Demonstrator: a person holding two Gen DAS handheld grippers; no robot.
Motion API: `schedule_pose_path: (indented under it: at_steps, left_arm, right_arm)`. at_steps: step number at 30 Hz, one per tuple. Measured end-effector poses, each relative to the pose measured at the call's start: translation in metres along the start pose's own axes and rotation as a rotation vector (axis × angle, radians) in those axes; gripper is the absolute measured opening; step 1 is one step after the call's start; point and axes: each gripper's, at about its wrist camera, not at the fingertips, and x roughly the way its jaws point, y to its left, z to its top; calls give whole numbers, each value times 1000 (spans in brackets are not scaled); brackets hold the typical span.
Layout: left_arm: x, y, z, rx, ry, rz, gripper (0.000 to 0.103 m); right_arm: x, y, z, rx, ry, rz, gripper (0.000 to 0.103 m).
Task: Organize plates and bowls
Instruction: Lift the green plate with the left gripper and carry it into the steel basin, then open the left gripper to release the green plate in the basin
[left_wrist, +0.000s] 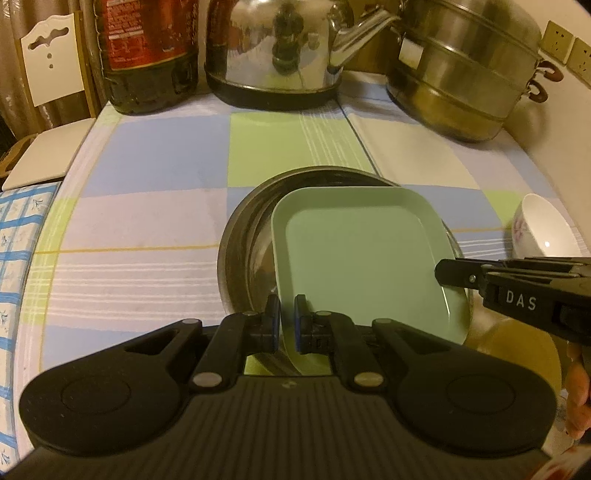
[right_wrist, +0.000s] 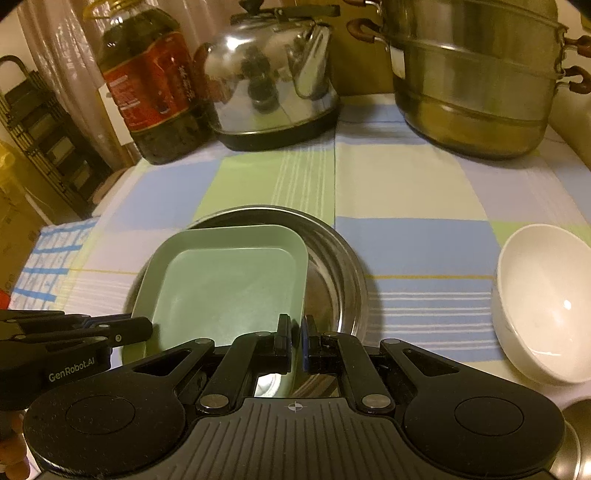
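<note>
A pale green square plate (left_wrist: 362, 258) (right_wrist: 229, 288) sits over a round steel dish (left_wrist: 240, 258) (right_wrist: 340, 273) on the checked tablecloth. Whether the two touch I cannot tell. My left gripper (left_wrist: 287, 325) is shut on the plate's near left rim, and in the right wrist view it reaches in from the left (right_wrist: 144, 328). My right gripper (right_wrist: 295, 343) is shut on the plate's near right rim; the left wrist view has it coming in from the right (left_wrist: 447, 275). A white bowl (left_wrist: 543, 232) (right_wrist: 546, 302) stands to the right of the dish.
Along the back of the table stand a dark oil bottle (right_wrist: 155, 92), a steel kettle (right_wrist: 269, 85) and a stacked steel steamer pot (right_wrist: 476, 81). A white chair (left_wrist: 51, 74) is past the table's left edge. A blue-checked cloth (left_wrist: 18, 258) lies at the left.
</note>
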Motion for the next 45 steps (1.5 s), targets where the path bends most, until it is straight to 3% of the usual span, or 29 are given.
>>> schedule_pose_path:
  at_steps: [17, 20, 27, 30, 32, 33, 36, 45]
  left_arm:
    - [25, -1, 6, 17, 39, 21, 8]
    - [25, -5, 6, 36, 39, 57, 8]
    - [3, -7, 8, 16, 6, 44, 12]
    - [-16, -8, 7, -3, -9, 31, 17]
    - [-29, -9, 5, -11, -18, 25, 18]
    - [-36, -10, 3, -14, -21, 25, 19]
    - [-56, -12, -3, -31, -28, 24, 25]
    - [-115, -31, -35, -68, -58, 9, 27]
  right_arm:
    - [30, -9, 5, -1, 59, -39, 6]
    - [32, -12, 7, 16, 66, -15, 6]
    - [10, -23, 10, 80, 17, 30, 8]
    - [-6, -23, 10, 82, -10, 48, 20]
    - [-19, -22, 9, 84, -30, 63, 43]
    - [-27, -21, 8, 83, -43, 74, 46]
    - [-50, -19, 3, 80, -76, 94, 48]
    - [-109, -15, -29, 78, -98, 174, 51]
